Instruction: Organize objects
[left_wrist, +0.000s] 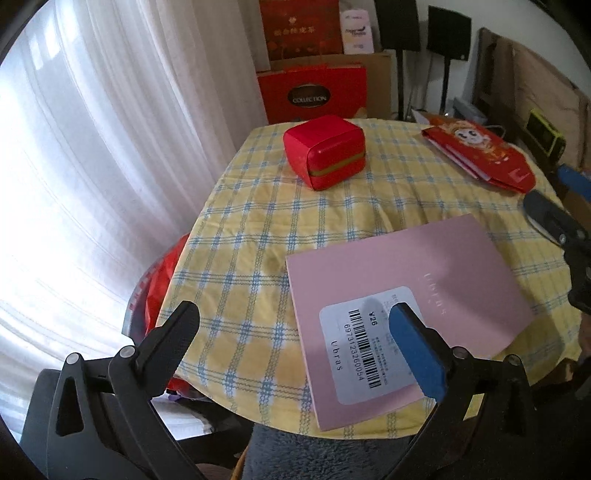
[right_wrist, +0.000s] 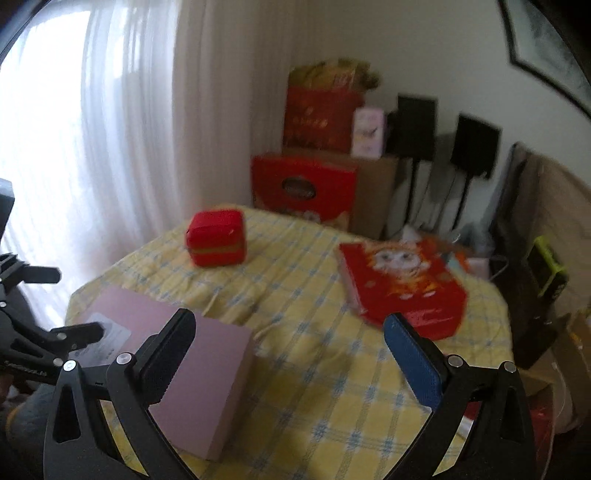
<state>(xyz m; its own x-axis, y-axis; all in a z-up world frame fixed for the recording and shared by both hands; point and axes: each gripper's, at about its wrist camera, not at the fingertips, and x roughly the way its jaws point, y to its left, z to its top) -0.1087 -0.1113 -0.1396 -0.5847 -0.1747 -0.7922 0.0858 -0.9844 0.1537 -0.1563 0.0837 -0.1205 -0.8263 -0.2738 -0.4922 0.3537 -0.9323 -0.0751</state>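
Left hand-held gripper (left_wrist: 295, 328): jaws spread wide, nothing pinched; blue finger above pink flat box (left_wrist: 406, 291), black finger off its left edge. Right hand-held gripper (right_wrist: 290, 343): jaws spread, empty, above worktop (right_wrist: 303, 295) with yellow checked cloth. Pink flat box lies flat at near worktop edge, barcode label up. Red cube box (left_wrist: 325, 151) far left; red gift bag (left_wrist: 480, 151) lying flat at far right.
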